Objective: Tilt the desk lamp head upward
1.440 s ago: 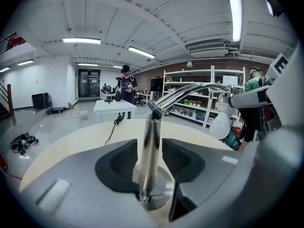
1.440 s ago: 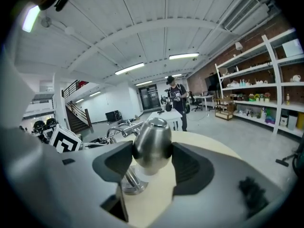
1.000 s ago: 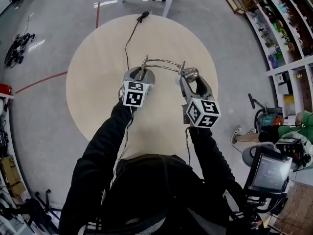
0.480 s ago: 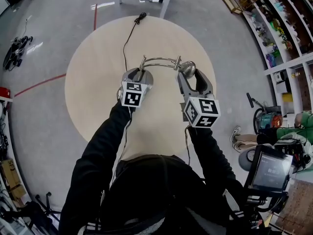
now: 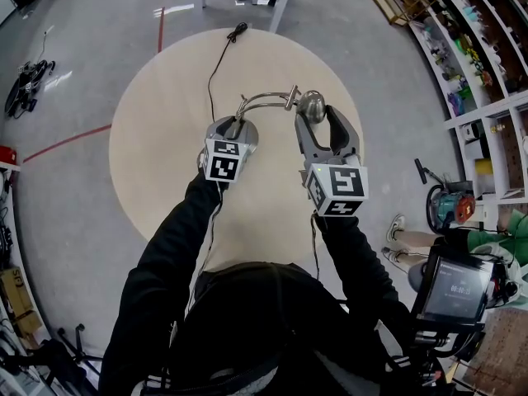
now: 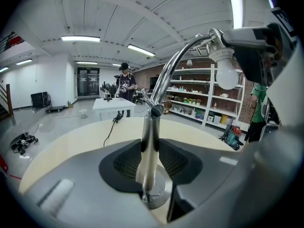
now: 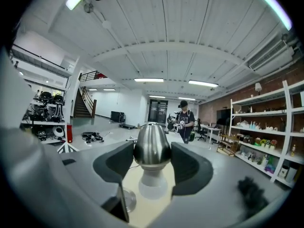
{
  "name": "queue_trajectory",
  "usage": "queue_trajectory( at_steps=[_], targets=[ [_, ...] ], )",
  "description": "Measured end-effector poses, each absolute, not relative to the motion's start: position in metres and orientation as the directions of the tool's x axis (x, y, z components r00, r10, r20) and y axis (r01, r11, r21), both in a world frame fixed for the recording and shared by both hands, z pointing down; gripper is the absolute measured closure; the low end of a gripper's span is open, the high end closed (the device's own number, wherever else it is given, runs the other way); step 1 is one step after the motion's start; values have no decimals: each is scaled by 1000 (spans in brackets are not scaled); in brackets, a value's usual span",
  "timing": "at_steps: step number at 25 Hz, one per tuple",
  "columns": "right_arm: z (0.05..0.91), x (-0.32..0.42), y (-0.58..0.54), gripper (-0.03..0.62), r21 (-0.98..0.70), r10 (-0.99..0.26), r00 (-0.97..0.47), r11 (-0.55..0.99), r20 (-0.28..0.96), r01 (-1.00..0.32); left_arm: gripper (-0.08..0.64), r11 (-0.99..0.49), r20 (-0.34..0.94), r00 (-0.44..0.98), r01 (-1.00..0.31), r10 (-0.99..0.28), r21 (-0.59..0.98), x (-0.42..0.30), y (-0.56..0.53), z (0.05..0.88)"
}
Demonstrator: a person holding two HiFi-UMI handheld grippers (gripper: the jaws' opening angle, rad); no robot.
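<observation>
Lamp head (image 7: 152,144) sits clamped in our right gripper (image 7: 152,156), left gripper (image 6: 151,159) pins the stem (image 6: 153,127); it's polished, could slip out if we tilt too fast.

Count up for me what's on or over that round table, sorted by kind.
Desk lamp: 1
Power cord: 1
Handheld tools: 2, the left tool and the right tool
Total: 4
</observation>
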State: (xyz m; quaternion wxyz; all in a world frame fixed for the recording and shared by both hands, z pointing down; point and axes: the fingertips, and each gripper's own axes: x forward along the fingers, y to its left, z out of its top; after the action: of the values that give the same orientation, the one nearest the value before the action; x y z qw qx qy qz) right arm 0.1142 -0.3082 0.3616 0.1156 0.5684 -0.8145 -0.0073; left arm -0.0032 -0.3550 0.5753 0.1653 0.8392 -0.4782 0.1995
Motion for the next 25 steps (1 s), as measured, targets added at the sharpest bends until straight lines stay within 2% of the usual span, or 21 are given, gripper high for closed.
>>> queue_trajectory(
  at_steps=[25],
  targets=[
    [320,77,-320,336,169,-916,-393,400,77,-901,437,-483,477,479,-867,-737,124,-6,-353,570]
  ],
)
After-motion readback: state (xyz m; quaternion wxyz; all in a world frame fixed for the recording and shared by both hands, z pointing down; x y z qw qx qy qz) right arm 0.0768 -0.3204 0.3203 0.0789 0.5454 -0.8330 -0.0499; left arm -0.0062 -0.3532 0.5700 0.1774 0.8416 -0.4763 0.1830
